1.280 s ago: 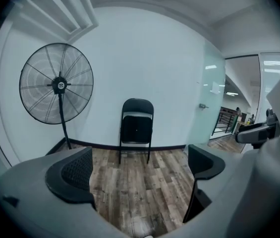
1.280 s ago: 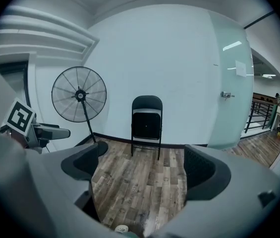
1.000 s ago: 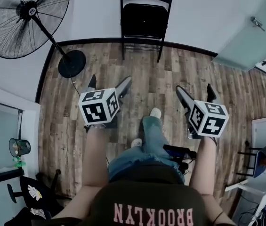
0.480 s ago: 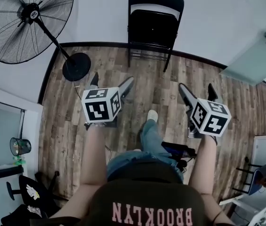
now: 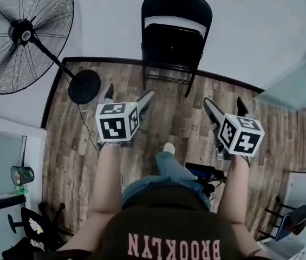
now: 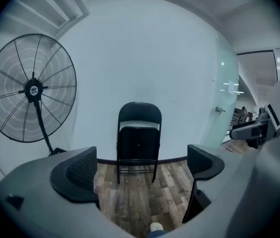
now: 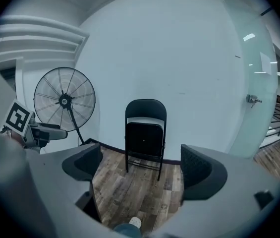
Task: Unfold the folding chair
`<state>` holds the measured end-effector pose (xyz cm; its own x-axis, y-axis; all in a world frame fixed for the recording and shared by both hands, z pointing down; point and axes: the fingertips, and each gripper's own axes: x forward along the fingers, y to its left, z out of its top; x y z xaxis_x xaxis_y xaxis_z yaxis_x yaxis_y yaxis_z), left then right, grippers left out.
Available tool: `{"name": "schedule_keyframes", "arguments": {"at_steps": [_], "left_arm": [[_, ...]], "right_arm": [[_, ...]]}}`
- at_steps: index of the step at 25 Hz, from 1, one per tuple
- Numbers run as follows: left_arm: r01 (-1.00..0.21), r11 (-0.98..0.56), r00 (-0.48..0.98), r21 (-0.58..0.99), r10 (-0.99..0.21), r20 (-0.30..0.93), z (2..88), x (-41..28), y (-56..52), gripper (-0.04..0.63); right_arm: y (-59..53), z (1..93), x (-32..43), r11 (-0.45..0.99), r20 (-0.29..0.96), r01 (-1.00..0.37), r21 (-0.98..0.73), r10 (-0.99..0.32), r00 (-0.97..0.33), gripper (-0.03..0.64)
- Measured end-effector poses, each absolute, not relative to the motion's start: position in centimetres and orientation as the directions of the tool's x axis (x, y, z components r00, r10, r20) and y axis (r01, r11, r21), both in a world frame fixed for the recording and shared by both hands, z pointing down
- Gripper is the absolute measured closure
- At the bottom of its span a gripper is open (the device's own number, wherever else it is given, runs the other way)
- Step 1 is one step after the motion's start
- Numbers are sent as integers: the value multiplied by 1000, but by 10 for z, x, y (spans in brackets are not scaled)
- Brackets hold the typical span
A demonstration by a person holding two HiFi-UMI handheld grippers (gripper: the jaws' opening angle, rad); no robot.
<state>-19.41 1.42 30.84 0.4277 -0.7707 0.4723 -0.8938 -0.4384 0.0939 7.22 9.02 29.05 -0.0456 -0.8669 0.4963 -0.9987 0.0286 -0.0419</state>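
Note:
A black metal folding chair (image 5: 175, 34) leans folded against the white wall, its seat flat up against the backrest. It also shows straight ahead in the left gripper view, chair (image 6: 139, 143), and in the right gripper view, chair (image 7: 145, 135). My left gripper (image 5: 127, 97) hovers over the wood floor well short of the chair, jaws open and empty. My right gripper (image 5: 227, 106) is level with it on the other side, also open with nothing in it. Both point toward the chair.
A large black pedestal fan (image 5: 25, 37) stands left of the chair, its round base (image 5: 84, 86) on the floor. A frosted glass door (image 5: 296, 83) is at the right. The person's leg and white shoe (image 5: 168, 148) are between the grippers. Office clutter sits at both lower corners.
The person has stepped forward: the chair and fan appear larger and lower in the head view. Both grippers keep the same open pose.

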Motion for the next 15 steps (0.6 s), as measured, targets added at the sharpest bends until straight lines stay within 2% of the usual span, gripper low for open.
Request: {"name": "schedule_keyframes", "arguments": {"at_steps": [7,15], "left_arm": [[-907,-413,404,85,-794,455,295,-148,-68,26],[-899,-431,418,84,-783,460,299,-111,-115,26]], "right_arm": [[1,279,124,37,471,-998,-56,-880,-59,109],[-32,289,160,4,487,-998,-56,-873,-31,109]]}}
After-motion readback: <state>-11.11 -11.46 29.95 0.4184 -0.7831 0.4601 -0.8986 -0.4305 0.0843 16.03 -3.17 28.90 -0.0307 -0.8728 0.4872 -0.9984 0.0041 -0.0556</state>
